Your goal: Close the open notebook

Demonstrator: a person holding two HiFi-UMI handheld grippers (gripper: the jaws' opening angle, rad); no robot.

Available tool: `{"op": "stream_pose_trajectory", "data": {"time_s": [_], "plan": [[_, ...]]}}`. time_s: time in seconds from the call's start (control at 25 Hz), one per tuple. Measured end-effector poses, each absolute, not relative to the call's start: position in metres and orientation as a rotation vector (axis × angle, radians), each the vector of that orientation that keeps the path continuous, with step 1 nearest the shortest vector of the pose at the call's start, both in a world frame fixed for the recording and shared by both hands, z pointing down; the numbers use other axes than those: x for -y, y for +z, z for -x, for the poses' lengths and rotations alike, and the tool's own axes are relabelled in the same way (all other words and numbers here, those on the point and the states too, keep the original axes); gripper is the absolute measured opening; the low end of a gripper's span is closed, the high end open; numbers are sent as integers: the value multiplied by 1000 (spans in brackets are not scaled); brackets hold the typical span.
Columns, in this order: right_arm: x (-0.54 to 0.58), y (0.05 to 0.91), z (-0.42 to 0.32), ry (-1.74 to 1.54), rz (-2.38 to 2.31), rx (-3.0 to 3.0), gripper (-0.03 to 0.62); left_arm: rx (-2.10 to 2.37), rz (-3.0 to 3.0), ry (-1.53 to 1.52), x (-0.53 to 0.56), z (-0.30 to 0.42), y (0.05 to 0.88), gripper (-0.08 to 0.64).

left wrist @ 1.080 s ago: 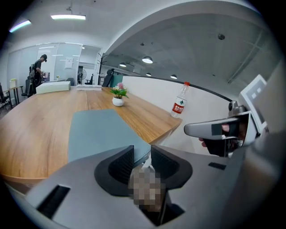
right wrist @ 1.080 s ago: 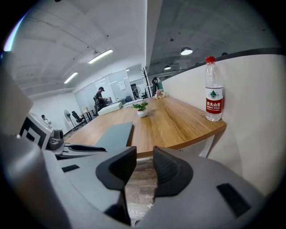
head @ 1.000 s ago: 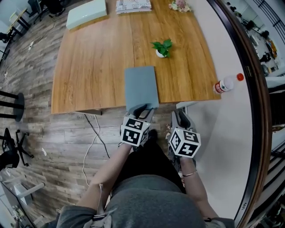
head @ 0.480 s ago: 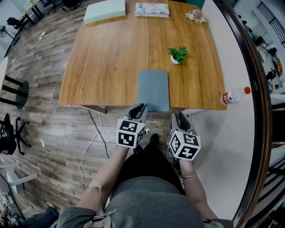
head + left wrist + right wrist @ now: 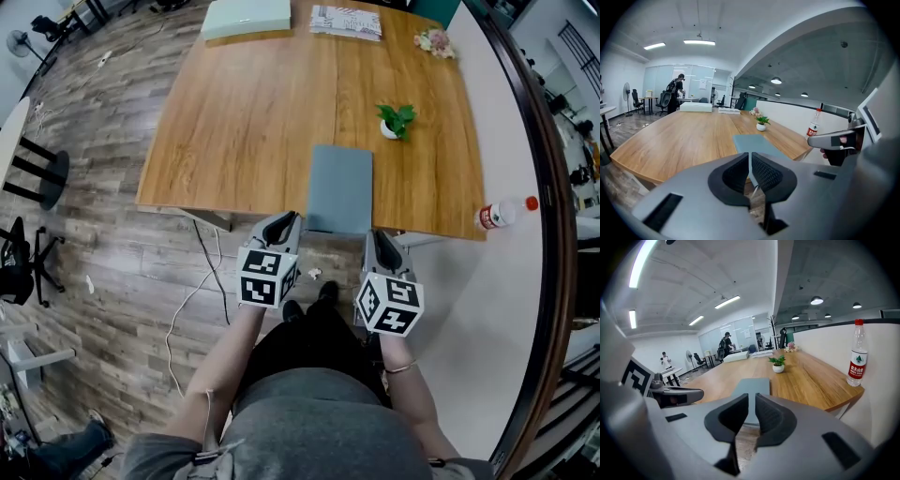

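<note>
The notebook (image 5: 339,187) lies closed on the wooden table (image 5: 244,112), grey-blue cover up, its near end at the table's front edge. It also shows ahead of the jaws as the notebook (image 5: 754,143) and the notebook (image 5: 752,387). My left gripper (image 5: 284,221) hangs just off the table's edge, left of the notebook's near corner, not touching it. The left gripper (image 5: 750,157) is shut on nothing. My right gripper (image 5: 378,242) hangs off the edge at the right. The right gripper (image 5: 751,399) has just been closing and keeps a narrow gap with nothing between.
A small potted plant (image 5: 395,122) stands beyond the notebook. A water bottle (image 5: 502,214) lies on the white ledge at right. A pale box (image 5: 247,17), a magazine (image 5: 347,22) and flowers (image 5: 433,41) sit at the far edge. A cable (image 5: 192,300) runs across the floor.
Both grippers have drawn back from the table's front edge toward my body. The left jaws, earlier at the notebook's near edge and apart, are now together. The notebook has stayed closed and still.
</note>
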State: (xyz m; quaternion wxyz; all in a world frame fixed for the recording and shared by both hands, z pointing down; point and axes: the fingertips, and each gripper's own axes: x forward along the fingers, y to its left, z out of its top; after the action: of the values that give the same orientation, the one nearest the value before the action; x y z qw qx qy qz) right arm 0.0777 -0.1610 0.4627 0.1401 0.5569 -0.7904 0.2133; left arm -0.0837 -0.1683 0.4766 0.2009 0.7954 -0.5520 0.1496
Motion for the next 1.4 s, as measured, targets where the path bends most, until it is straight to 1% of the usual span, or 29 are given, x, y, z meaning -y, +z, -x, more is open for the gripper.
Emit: {"op": "stream_pose_trajectory", "data": {"time_s": [0.2,0.84,1.4], "plan": [[162,454,-67,562,-1595,2311,8,1581,-2209,389,165,97,470,37],[160,439,-45,542,-1485,2427,3,1659,-2144,305,151,132,463,37],[151,433,-42,518,-1482,2441,3,1665,-2165,274,146,133,454,35]]}}
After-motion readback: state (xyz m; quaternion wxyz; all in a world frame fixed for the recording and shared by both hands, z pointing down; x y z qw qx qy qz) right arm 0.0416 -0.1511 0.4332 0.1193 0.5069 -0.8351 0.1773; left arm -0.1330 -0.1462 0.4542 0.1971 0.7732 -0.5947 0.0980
